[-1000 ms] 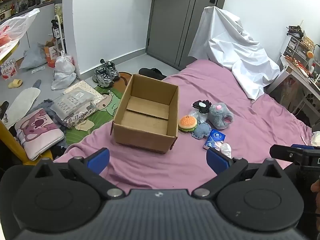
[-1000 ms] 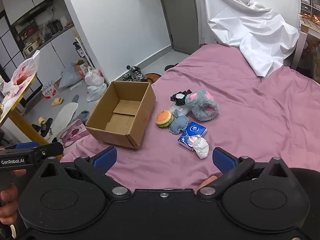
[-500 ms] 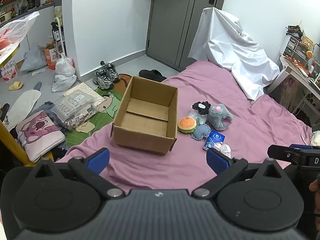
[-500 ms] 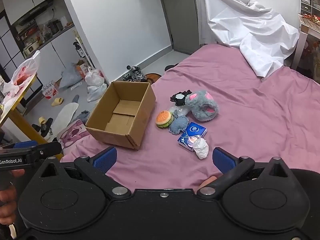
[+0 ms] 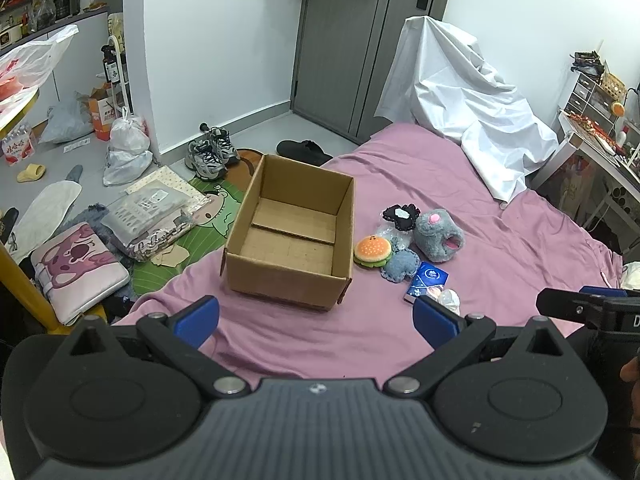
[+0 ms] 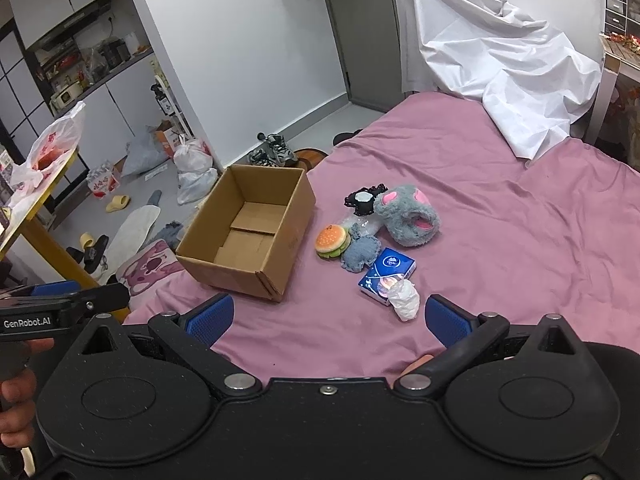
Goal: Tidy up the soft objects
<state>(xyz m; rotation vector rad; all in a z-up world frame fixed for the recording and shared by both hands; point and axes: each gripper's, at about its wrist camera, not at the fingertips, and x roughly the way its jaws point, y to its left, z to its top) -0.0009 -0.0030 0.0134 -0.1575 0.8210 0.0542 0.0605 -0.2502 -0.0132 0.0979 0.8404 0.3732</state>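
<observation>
An empty cardboard box (image 5: 292, 236) (image 6: 248, 232) stands open on the purple bed. To its right lies a cluster: a burger plush (image 5: 372, 251) (image 6: 331, 240), a blue-grey plush (image 5: 400, 265) (image 6: 360, 254), a grey and pink plush slipper (image 5: 438, 234) (image 6: 406, 216), a black lace item (image 5: 400, 215) (image 6: 364, 199), a blue tissue pack (image 5: 426, 282) (image 6: 386, 274) and a white crumpled wad (image 6: 405, 300). My left gripper (image 5: 316, 318) and right gripper (image 6: 328, 318) hover open near the bed's front, short of everything, holding nothing.
A white sheet (image 5: 460, 96) drapes over something at the head of the bed. The floor at left holds shoes (image 5: 208, 154), bags, a pink cushion (image 5: 76, 264) and slippers. A desk (image 5: 600, 152) stands on the right. A yellow table (image 6: 36, 208) sits far left.
The left wrist view has drawn back and up slightly, so the box and toys look a bit smaller. The right gripper has hardly moved. Both stay open.
</observation>
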